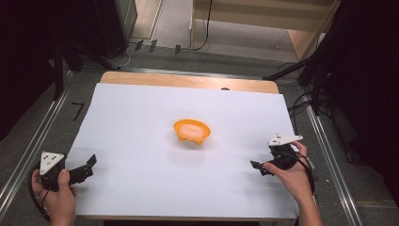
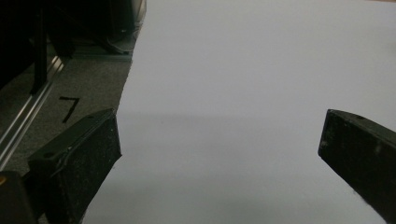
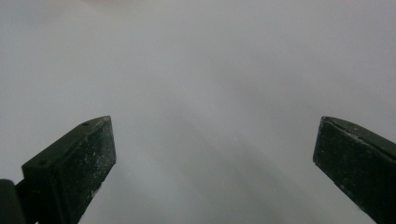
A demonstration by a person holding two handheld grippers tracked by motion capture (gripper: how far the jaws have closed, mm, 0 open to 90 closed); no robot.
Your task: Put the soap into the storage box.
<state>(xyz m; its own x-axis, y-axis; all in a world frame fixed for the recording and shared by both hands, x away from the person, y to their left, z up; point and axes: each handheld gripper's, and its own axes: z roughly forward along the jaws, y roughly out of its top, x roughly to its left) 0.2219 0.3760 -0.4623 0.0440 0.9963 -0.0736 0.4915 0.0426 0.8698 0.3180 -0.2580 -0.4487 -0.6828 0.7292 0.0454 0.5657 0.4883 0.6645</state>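
Resting mid-bench [image 1: 141, 197], an orange bowl [image 1: 191, 131] sits between and well apart from both claws. Left claw [image 1: 83, 169] and right claw [image 1: 259, 167] stand with jaws apart, empty. The bowl looks light, stiff, probably plastic; its rim seems the best hold.

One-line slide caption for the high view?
Orange bowl centred on white sheet; left gripper and right gripper held open at the near corners.

The high view looks forward and down from above the near edge of the wide white paper sheet [image 1: 141, 132]. Both gripper views sit low and close over this same sheet [image 2: 243, 70] [image 3: 210, 70], looking across it.
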